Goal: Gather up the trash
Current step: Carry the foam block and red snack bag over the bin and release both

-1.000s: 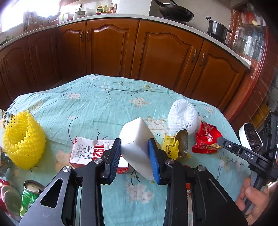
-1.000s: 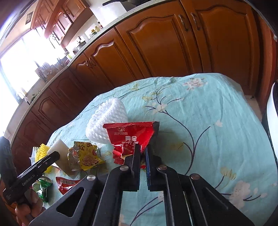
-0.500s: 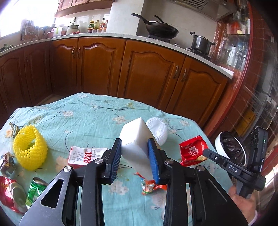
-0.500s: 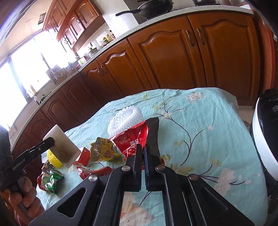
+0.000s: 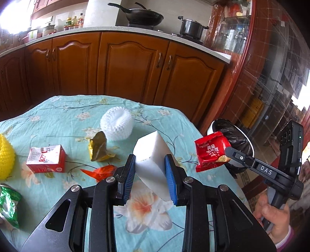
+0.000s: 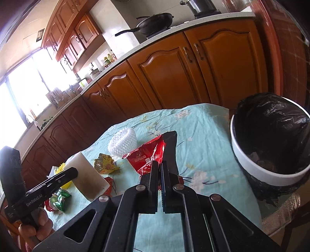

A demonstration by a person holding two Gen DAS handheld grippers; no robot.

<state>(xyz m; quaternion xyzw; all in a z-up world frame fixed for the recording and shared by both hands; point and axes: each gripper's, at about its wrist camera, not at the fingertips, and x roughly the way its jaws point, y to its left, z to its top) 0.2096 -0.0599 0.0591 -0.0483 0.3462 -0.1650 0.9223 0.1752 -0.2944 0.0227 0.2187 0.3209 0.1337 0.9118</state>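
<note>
Mid-task: left gripper (image 5: 151,172) clamped on a white block (image 5: 153,155), held above the table (image 5: 64,114); right gripper (image 6: 159,170) pinched shut on a red wrapper (image 6: 147,155), just short of the bin (image 6: 271,174); neither yet dropped; white net (image 5: 116,124), carton (image 5: 46,159), yellow wrapper (image 5: 98,149) remain on the table.

- Brown wooden base cabinets (image 5: 133,66) line the wall under a pale countertop (image 5: 124,30).
- A black wok (image 5: 143,16) and a steel pot (image 5: 190,27) sit there.
- Upper cabinets (image 6: 67,33) hang beside a glaring window (image 6: 21,91), its panes perhaps overexposed.
</note>
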